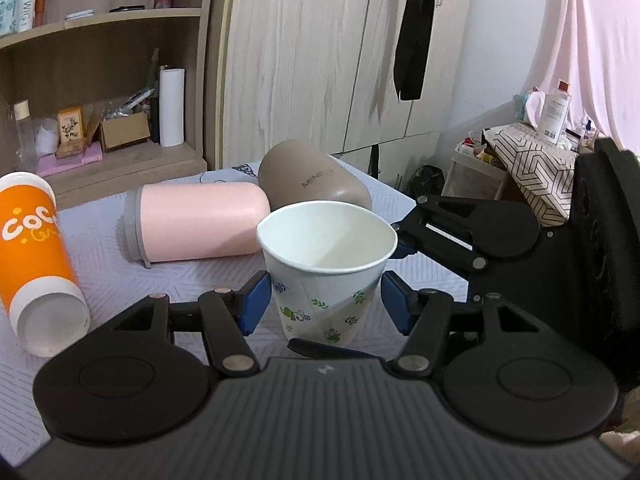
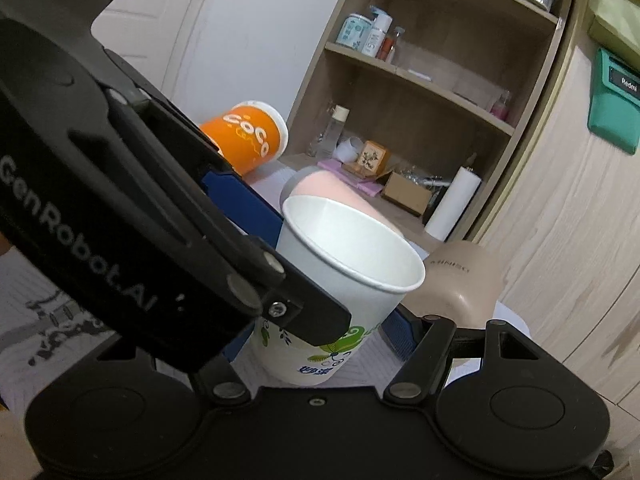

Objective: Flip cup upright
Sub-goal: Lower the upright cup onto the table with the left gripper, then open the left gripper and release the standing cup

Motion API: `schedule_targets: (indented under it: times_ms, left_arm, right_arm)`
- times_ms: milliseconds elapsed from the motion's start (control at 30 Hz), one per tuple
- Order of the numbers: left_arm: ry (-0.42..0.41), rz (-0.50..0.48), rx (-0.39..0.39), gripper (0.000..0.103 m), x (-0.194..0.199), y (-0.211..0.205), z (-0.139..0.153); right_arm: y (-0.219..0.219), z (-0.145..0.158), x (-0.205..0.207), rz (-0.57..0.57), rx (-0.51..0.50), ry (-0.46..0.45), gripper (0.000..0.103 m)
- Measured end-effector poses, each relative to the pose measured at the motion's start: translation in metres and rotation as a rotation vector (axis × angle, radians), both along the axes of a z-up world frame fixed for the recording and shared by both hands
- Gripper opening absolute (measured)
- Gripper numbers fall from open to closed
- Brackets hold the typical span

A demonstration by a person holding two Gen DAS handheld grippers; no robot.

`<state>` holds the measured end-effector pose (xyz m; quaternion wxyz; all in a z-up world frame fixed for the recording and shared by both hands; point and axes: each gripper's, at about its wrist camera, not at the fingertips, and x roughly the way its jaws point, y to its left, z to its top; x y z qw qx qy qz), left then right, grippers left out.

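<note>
White paper with green leaf prints makes up the cup (image 1: 326, 268), which stands mouth up on the pale quilted table (image 1: 100, 264), near its front edge in the left wrist view. The left gripper (image 1: 326, 304) brackets it: each blue pad (image 1: 253, 302) sits just beside the cup wall, with a thin gap visible on both sides, so the tongs stand narrowly parted around the cup and not clamped on it. The cup's foot is partly cut off by the gripper body in that view.

From the right wrist view the same cup (image 2: 344, 280) appears tilted by the lens, and the other tool's black linkage crosses in front of its lower left side, hiding much of the print. The right gripper (image 2: 320, 340) shows only one blue pad (image 2: 400, 336), close to the cup's lower right; its opposite pad is hidden behind that linkage, so I cannot tell how wide its tongs are. In the left wrist view the right gripper (image 1: 400, 240) reaches in from the right with a blue tip near the cup's rim, contact unclear.

Behind the cup lie a pink bottle (image 1: 196, 222) on its side and a brown tumbler (image 1: 312, 184) touching it near the far edge. An orange cup (image 1: 36, 264) lies tipped at the left edge, its top cut off by the frame. Only the right wrist view shows lettering on the left tool's arm and a green box (image 2: 614, 108) on the wardrobe.
</note>
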<state>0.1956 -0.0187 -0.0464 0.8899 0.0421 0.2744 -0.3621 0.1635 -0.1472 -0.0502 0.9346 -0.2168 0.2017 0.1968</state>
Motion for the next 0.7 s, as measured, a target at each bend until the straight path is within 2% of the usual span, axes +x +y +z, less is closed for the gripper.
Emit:
schedule_targets:
  times_ms: [167,300,500,633,700]
  left_arm:
    - [-0.010,-0.004,0.009,0.059,-0.004,-0.004,0.000]
    - [0.016,0.010,0.014,0.063,-0.003,-0.005,0.001]
    - [0.034,0.051,0.012,0.067,-0.017,0.000,0.006]
    - [0.070,0.096,-0.027,0.070,-0.032,0.009,0.010]
    - [0.059,0.132,-0.030,0.070,-0.041,0.012,0.012]
  right_arm:
    - [-0.004,0.002,0.000,0.004,0.026,0.037,0.074]
    - [-0.009,0.002,0.002,0.002,0.067,0.064,0.072]
    - [-0.016,0.003,-0.004,-0.029,0.142,0.089,0.082]
    - [-0.023,0.004,-0.017,-0.050,0.184,0.100,0.082]
    - [-0.028,0.004,-0.026,-0.056,0.213,0.105,0.082]
